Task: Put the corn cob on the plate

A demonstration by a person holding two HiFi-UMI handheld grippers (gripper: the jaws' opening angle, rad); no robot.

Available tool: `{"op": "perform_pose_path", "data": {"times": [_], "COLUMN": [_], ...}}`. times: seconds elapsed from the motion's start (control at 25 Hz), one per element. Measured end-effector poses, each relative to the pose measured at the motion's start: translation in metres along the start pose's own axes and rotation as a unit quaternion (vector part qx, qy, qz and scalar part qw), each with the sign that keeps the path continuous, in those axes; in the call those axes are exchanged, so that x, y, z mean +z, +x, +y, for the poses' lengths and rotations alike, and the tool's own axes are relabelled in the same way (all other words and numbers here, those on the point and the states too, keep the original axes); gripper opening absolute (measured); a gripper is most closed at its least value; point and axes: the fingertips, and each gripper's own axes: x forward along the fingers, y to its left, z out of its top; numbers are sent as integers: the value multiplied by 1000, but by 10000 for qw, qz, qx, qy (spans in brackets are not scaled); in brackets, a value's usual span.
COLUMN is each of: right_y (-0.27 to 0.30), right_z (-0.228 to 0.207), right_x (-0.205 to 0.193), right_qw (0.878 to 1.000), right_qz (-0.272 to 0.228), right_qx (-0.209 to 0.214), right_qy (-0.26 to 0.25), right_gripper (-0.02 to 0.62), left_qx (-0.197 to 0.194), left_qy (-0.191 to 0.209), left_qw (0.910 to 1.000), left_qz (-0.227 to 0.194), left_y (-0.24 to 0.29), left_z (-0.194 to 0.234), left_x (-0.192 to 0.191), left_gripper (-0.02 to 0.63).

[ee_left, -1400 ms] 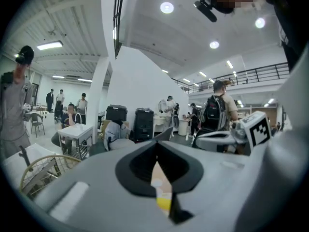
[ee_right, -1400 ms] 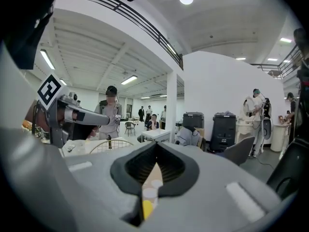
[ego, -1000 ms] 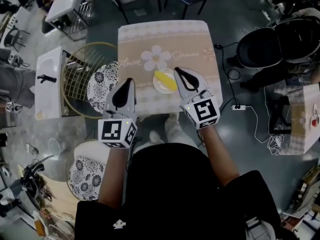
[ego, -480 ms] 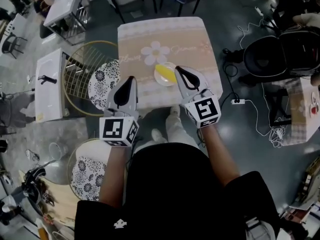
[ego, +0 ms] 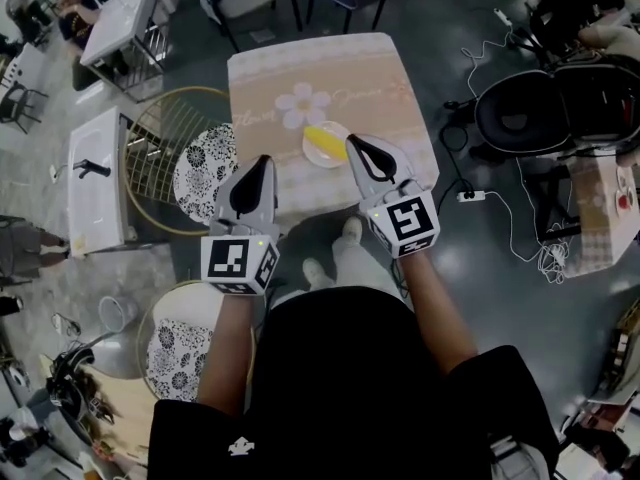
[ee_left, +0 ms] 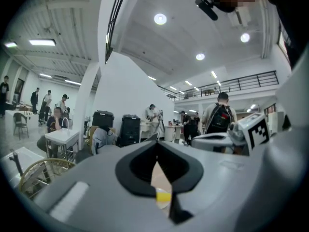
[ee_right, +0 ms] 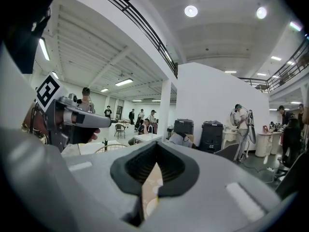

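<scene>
Looking down from the head view, I had the yellow corn cob [ego: 322,137] lying across the small cream round plate [ego: 310,155]. The plate sat near the front edge of the bench [ego: 300,68], which wore a beige cloth with a white flower print. So by my reading the task's thing was already where it belonged.

The right gripper [ego: 352,142] was squeezed fully together with nothing in it. Its own view showed only a sliver of cloth and plate past the pads. From above, its tip sat just beside the plate's near rim, and I could not tell whether it touched.

The left gripper [ego: 262,160] was likewise pinched closed and empty, with a scrap of yellow corn showing past its tips. It hung off to the plate's left, well apart.

Both pointed roughly level. I judged that sensible, since empty, closed jaws would not snag the cob.
</scene>
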Motion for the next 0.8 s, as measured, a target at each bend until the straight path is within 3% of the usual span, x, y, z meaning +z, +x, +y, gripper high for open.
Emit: {"op": "perform_pose_path", "data": {"times": [0.8], "right_y": [-52], "right_z": [-7], "right_x": [8], "right_qw": [9995], "right_qz": [-145], "right_qx": [291], "right_qy": [39], "right_gripper": [2], "left_qx": [82], "left_qy": [-43], "left_qw": [9999], "left_qz": [-115], "left_y": [-8], "left_z": [-55], "left_x": [8], "left_gripper": [6]}}
